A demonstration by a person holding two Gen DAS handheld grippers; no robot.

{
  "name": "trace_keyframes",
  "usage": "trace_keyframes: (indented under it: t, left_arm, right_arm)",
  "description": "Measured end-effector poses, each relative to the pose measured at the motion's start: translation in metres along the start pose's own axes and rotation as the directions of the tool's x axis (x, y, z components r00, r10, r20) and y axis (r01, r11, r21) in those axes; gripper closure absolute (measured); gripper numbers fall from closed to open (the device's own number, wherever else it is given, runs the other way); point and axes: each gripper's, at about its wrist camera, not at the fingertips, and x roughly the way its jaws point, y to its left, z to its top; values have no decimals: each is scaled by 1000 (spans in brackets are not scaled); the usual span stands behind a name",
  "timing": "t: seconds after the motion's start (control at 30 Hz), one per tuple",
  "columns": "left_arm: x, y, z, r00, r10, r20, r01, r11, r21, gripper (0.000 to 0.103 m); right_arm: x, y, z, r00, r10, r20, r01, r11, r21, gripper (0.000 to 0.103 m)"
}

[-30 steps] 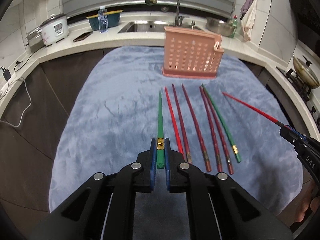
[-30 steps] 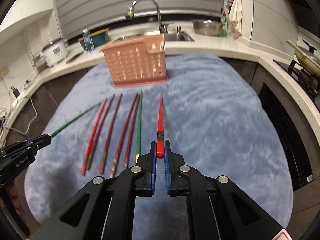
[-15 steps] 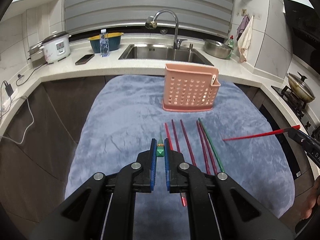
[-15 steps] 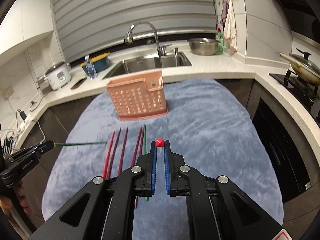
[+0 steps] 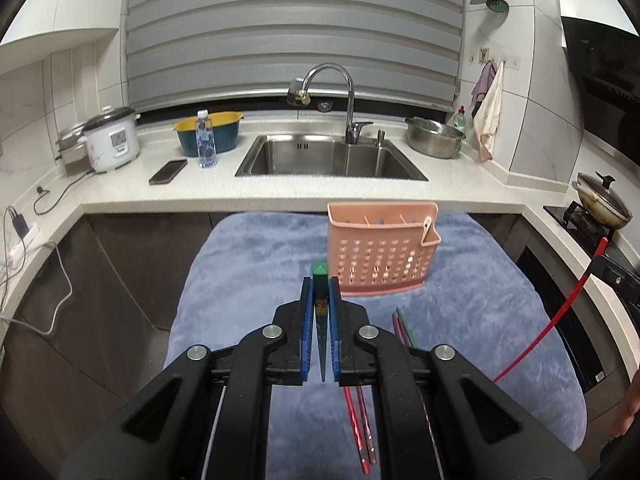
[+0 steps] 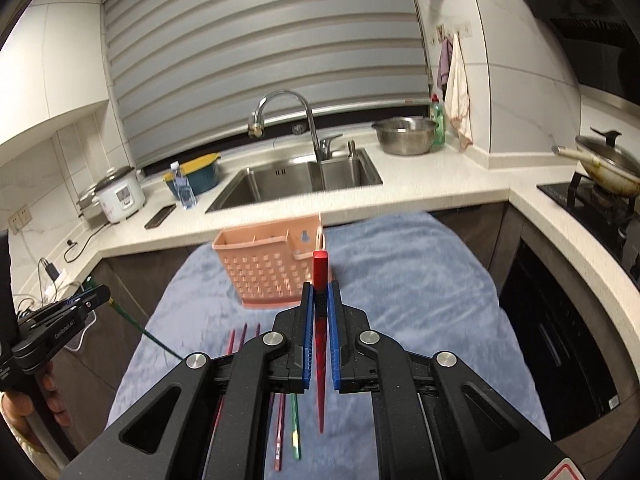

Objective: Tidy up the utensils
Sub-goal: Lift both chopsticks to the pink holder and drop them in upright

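My left gripper is shut on a green chopstick, held high with its thick end up and its tip hanging down toward me. My right gripper is shut on a red chopstick, held the same way. The red chopstick also shows at the right of the left wrist view, and the green one at the left of the right wrist view. The pink perforated utensil holder stands on the blue cloth ahead of both grippers. Several chopsticks lie on the cloth below.
A white counter with a steel sink runs behind the cloth. On it are a rice cooker, a phone, a water bottle and a steel bowl. A stove with a pan is at the right.
Both grippers have lifted their chopsticks off the cloth and tilted up, so the chopsticks now hang tip down. The holder now looks lower and farther in both views.
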Motion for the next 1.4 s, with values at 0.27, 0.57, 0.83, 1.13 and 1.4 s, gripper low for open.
trace_keyframes:
  t: [0.27, 0.57, 0.83, 1.13, 1.4]
  left_arm:
    - [2, -5, 53, 996, -37, 76, 38, 999, -15, 96]
    - [14, -18, 133, 973, -51, 227, 52, 999, 0, 96]
    - [61, -24, 154, 972, -55, 229, 55, 998, 9, 96]
    - [105, -15, 133, 988, -57, 146, 59, 998, -13, 96]
    - [116, -11, 131, 990, -55, 131, 60, 998, -31, 96]
  right_arm:
    - [15, 5, 49, 996, 67, 59, -68, 998, 17, 96]
    - [56, 26, 128, 986, 102, 133, -106, 994, 22, 96]
    - [114, 53, 151, 982, 136, 133, -137, 991, -3, 96]
    - [159, 48, 147, 984, 154, 90, -158, 987, 34, 96]
    - [139, 53, 175, 971, 166, 171, -172, 985, 17, 96]
